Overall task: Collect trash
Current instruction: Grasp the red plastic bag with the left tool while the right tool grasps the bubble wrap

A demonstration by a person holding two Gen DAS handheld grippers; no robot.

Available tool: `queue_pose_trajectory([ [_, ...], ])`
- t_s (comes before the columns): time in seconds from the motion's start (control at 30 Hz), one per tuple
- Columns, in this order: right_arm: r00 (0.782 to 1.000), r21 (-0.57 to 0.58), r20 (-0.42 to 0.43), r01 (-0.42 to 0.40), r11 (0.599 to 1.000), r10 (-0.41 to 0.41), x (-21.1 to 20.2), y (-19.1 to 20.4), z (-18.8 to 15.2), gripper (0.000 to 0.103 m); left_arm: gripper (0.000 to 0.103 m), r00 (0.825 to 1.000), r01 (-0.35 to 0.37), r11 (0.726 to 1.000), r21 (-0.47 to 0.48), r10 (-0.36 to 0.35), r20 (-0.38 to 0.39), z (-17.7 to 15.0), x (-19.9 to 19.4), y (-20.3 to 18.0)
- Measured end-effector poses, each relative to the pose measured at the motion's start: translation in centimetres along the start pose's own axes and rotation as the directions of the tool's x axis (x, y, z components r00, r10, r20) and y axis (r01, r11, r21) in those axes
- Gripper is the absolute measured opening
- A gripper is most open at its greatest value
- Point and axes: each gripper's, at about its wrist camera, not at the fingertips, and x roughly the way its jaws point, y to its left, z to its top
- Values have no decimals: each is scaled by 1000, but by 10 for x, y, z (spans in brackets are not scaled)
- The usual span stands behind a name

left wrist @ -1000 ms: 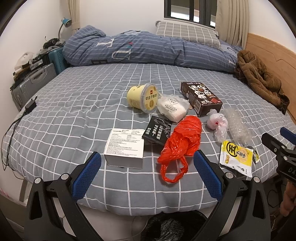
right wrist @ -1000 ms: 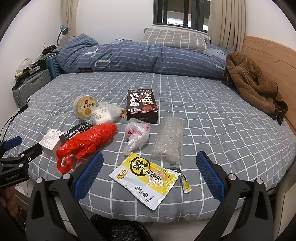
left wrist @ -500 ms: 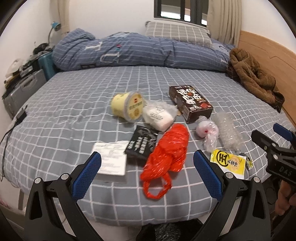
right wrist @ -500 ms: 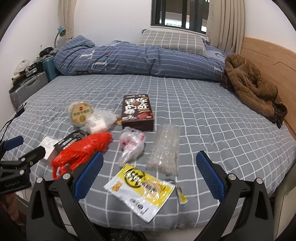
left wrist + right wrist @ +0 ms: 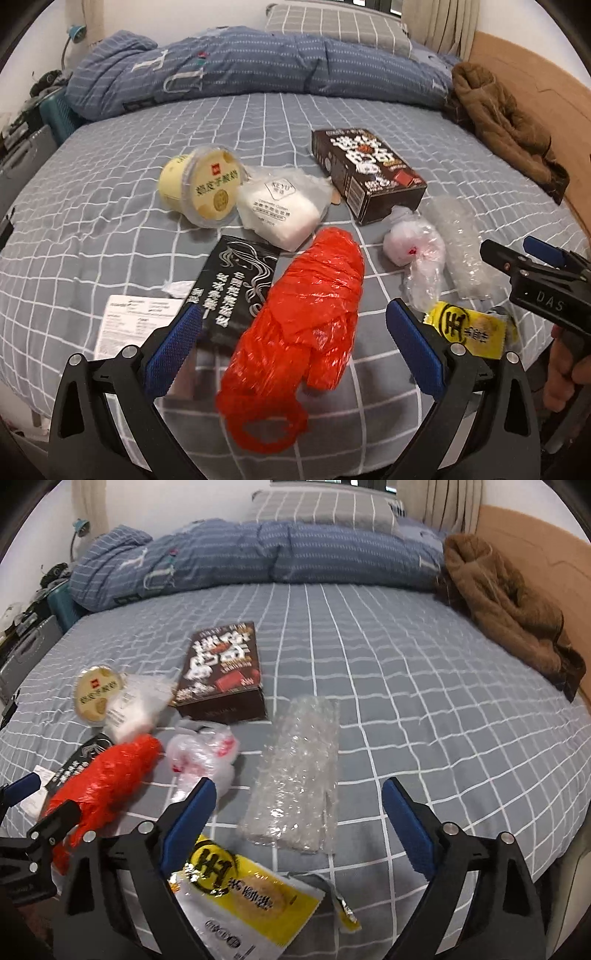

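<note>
Both grippers are moving in closer, left gripper [image 5: 293, 334] straddling the red bag [image 5: 306, 306], fingers apart on both; slippery plastic's probably gonna squirm out.

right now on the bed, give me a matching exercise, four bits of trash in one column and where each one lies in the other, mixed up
Things:
1. red plastic bag
2. yellow snack packet
3. bubble wrap
4. yellow yogurt cup

Places:
A. lying on its side, lid facing the camera, left of the white packet
B. nearest the bed edge, partly behind the right tongs' left finger
C. between the fingers of the open left tongs
D. right of the crumpled clear bag, below the dark box

Pairs: 1-C, 2-B, 3-D, 4-A
</note>
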Motion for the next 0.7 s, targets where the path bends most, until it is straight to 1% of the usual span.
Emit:
queue_pose_trajectory([
  [0.1,1000,17,-29,-6,1000,7,11,-4,1,81,91,1000,-16,999,28,17,-20,0,14,-8],
  [0.17,998,25,-53,-13,1000,14,20,-5,1,75,88,999,-24,999,43,25,-34,1,21,-11],
  [0.3,996,30,-86,-17,999,19,30,-6,0,68,84,999,-30,998,60,32,-40,5,30,-15],
  [0.37,994,34,-105,-23,999,26,35,-7,-1,62,81,998,-35,997,64,38,-44,6,35,-15],
  [0.43,993,37,-115,-29,999,33,37,-7,-2,57,74,998,-34,997,66,38,-53,7,39,-15],
  [0.5,992,42,-123,-35,999,40,39,-7,-3,53,70,997,-31,997,69,36,-65,6,43,-15],
  [0.6,989,52,-138,-43,998,50,42,-8,-4,47,61,997,-14,997,75,20,-80,5,48,-16],
  [0.67,988,54,-143,-49,997,56,43,-7,-4,43,58,996,-6,997,74,12,-84,5,51,-14],
  [0.7,987,55,-147,-52,997,59,44,-7,-5,39,56,996,-1,998,70,7,-86,4,52,-14],
])
